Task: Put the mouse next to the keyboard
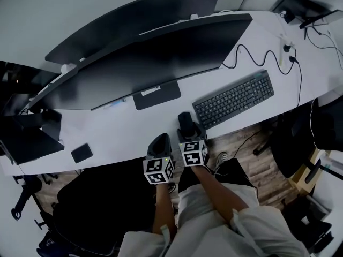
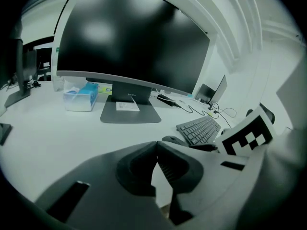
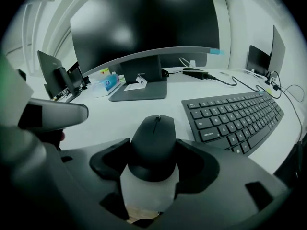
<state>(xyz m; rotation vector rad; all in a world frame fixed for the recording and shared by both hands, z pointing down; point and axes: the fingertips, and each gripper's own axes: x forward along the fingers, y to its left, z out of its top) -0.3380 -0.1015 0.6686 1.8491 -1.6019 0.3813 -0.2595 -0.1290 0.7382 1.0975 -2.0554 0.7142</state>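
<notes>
A black mouse [image 1: 185, 121] [image 3: 153, 143] lies on the white desk [image 1: 128, 133] near its front edge, just left of the black keyboard [image 1: 234, 98] [image 3: 235, 116]. My right gripper [image 1: 191, 131] [image 3: 153, 150] is open, its jaws spread wide on either side of the mouse, which rests on the desk between them. My left gripper [image 1: 159, 143] [image 2: 157, 150] is shut and empty, hovering at the desk edge left of the right one. In the left gripper view the mouse [image 2: 172, 140] and the keyboard [image 2: 199, 128] lie to the right.
A wide curved monitor stands on a dark base [image 1: 156, 95] behind the mouse. A black phone [image 1: 81, 152] lies at the front left, a tissue box [image 2: 81, 96] by the base. Cables [image 1: 257, 55] run behind the keyboard. The desk edge is right under both grippers.
</notes>
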